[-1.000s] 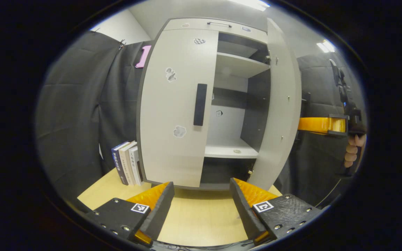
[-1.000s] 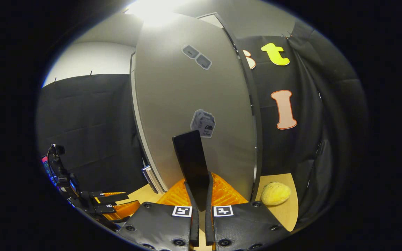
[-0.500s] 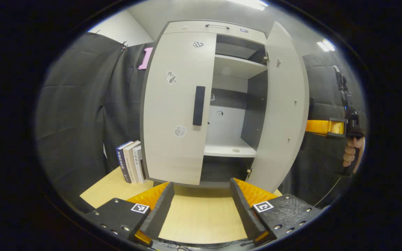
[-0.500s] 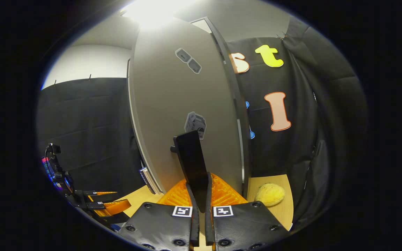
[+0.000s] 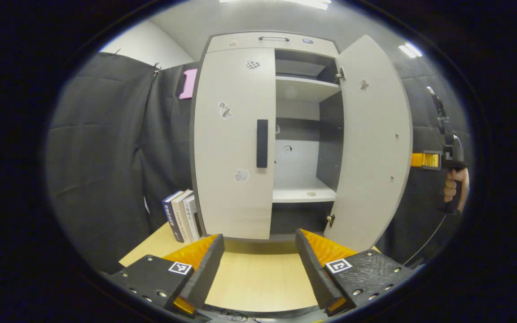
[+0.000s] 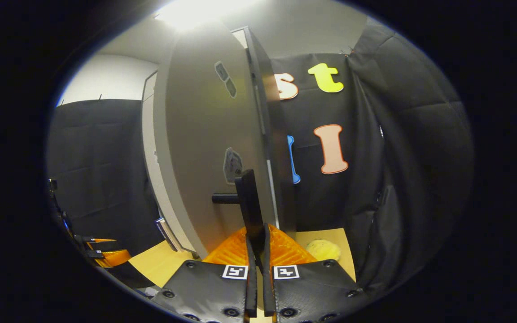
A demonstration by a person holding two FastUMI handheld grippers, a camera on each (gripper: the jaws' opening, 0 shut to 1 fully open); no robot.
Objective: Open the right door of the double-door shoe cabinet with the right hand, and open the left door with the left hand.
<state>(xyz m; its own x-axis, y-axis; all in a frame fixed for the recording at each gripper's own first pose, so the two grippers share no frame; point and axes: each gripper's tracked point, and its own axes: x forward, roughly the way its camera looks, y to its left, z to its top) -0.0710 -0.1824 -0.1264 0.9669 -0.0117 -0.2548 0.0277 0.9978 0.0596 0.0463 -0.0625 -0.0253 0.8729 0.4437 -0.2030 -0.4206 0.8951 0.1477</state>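
Your right hand-held gripper (image 6: 256, 251) clamps the right door's (image 5: 370, 148) upright handle (image 6: 249, 208); door swung outward. Left hand-held gripper (image 5: 258, 264) spread, facing the closed left door (image 5: 234, 143). Shelves (image 5: 303, 195) bare.

The left gripper view faces the shoe cabinet (image 5: 258, 134) head-on from low over the table (image 5: 258, 280), standing off. The right gripper view sits close against the right door (image 6: 204, 148), looking along it. Both views share that door.
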